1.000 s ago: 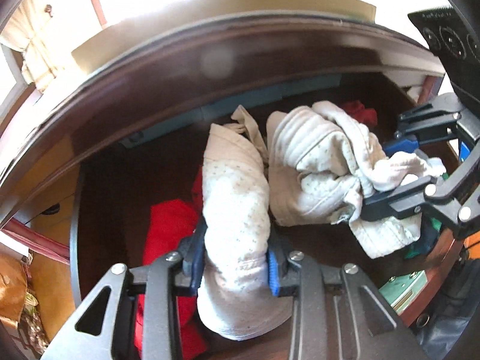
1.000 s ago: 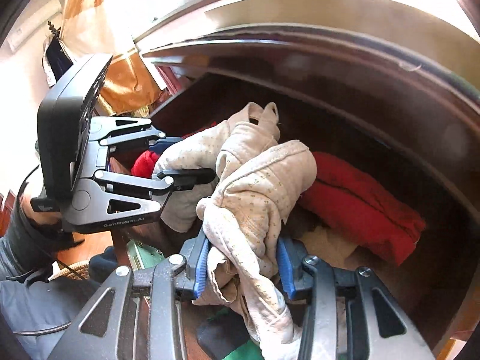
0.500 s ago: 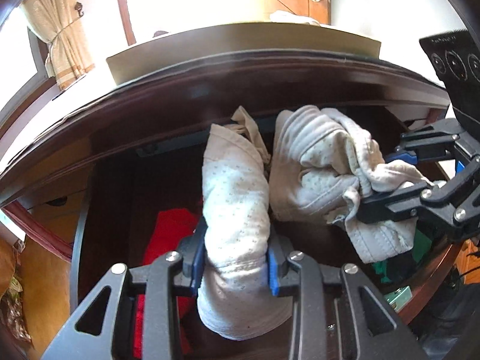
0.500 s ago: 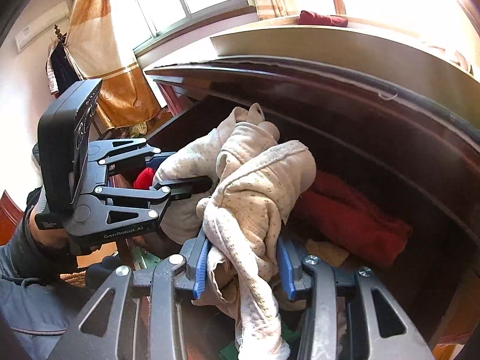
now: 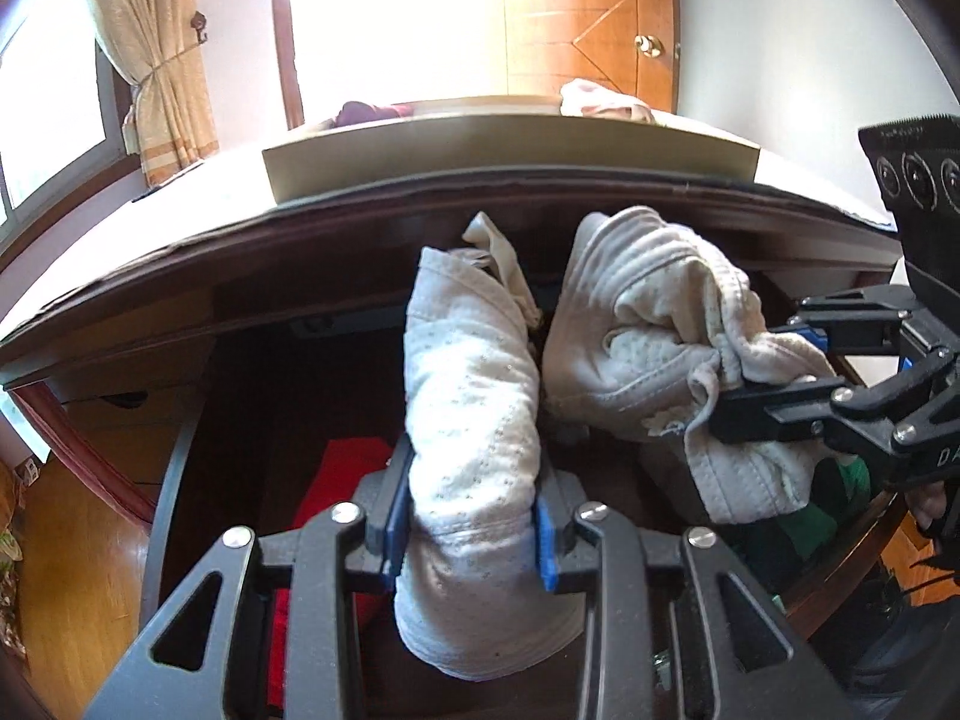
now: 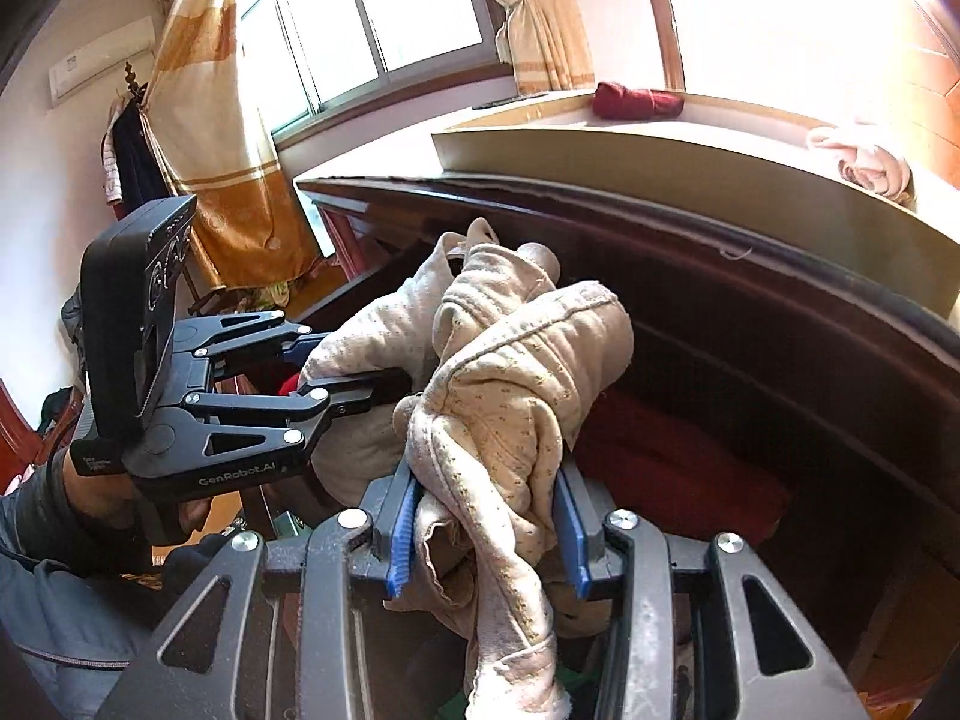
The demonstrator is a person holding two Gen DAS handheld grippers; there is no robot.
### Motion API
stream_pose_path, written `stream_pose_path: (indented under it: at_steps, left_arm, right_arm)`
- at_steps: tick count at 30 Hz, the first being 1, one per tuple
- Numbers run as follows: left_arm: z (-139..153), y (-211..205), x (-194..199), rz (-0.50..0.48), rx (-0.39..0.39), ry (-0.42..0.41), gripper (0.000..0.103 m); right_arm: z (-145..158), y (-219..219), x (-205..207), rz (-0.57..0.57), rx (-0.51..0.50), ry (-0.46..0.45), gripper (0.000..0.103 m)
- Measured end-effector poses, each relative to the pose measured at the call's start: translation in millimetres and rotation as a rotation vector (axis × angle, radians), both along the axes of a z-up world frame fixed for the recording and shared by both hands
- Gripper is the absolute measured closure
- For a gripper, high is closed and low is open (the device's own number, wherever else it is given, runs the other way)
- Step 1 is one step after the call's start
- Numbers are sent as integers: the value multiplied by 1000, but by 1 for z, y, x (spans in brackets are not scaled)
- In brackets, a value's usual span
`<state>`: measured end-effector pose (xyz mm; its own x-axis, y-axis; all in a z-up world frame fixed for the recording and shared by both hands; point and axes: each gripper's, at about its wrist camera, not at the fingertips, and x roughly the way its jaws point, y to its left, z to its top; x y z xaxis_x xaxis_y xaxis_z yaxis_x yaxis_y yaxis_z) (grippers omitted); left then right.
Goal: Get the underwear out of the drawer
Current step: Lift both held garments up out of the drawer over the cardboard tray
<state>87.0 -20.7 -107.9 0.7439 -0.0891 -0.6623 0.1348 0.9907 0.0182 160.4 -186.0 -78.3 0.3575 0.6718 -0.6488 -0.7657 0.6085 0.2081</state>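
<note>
Left wrist view: left gripper (image 5: 471, 531) clenched on a white dotted underwear roll (image 5: 474, 408), blue pads pressing both sides, roll standing up between the fingers above the open drawer (image 5: 240, 396). Just to its right, right gripper (image 5: 774, 378) clamped on a second bundle of cream underwear (image 5: 654, 348), loose end hanging below the fingers. Both garments lifted clear of a red garment (image 5: 336, 480) lying in the drawer. Right wrist view: right gripper (image 6: 486, 534) squeezed around the crumpled cream bundle (image 6: 522, 396), left gripper (image 6: 354, 369) close alongside. Beyond, a flat cardboard box (image 6: 690, 162) on the dresser top, curtains (image 6: 540, 18) by the window.
</note>
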Motion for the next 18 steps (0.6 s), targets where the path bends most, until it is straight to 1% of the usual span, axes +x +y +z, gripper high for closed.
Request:
stream_pose_path:
  at_steps: [6,13,18]
  left_arm:
    - [4,-2,-11,24,-13,-42,71]
    - [8,-3,-13,18,-22,-66,71]
    - [11,0,-18,23,-35,-105,71]
  right_arm:
    - [3,-6,-11,-7,20,-45,62]
    - [8,-13,-19,-13,43,-83,62]
    - [11,-18,-26,-14,62,-125,62]
